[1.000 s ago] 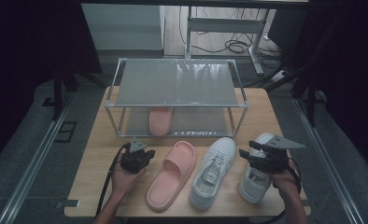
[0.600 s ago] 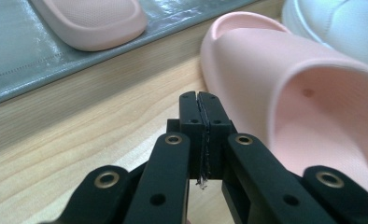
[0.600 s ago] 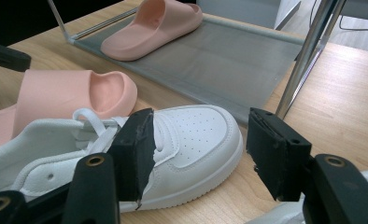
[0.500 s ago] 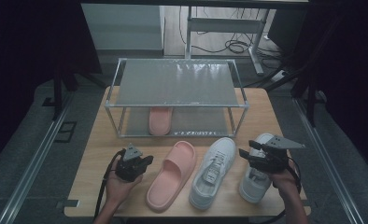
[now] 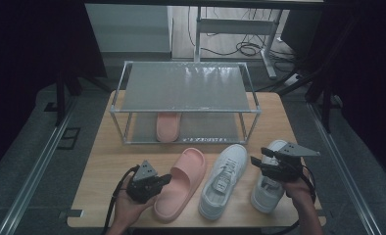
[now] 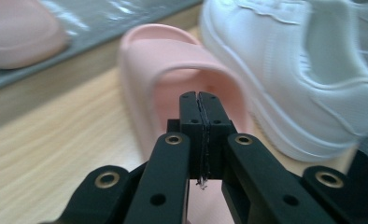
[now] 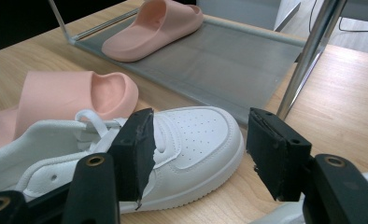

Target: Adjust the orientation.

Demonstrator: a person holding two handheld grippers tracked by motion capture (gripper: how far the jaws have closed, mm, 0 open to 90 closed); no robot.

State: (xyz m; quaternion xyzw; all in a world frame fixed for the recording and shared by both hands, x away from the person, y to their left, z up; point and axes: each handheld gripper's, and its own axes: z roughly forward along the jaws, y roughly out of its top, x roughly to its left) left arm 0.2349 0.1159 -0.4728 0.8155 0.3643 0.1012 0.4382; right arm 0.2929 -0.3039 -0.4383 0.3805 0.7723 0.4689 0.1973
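Wood-grain table (image 5: 108, 161): L tongs (image 5: 165, 179) pressed together by smooth pink slide (image 5: 181, 188), R tongs (image 5: 258, 162) spread.

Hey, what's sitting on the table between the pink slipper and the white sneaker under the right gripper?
The other white sneaker lies between the pink slipper and the sneaker beneath the right gripper, as the high view shows.

Bare bench (image 5: 108, 166) lies open left of the pink slide sandal (image 5: 181, 182), where the left hand-held gripper (image 5: 165, 179) sits. Rightward the way is crowded: sandal, then two white sneakers (image 5: 225, 178) close side by side. Behind them the metal shoe rack (image 5: 183, 88) bars the back; its lower shelf holds another pink sandal (image 5: 168, 126), with room beside it.
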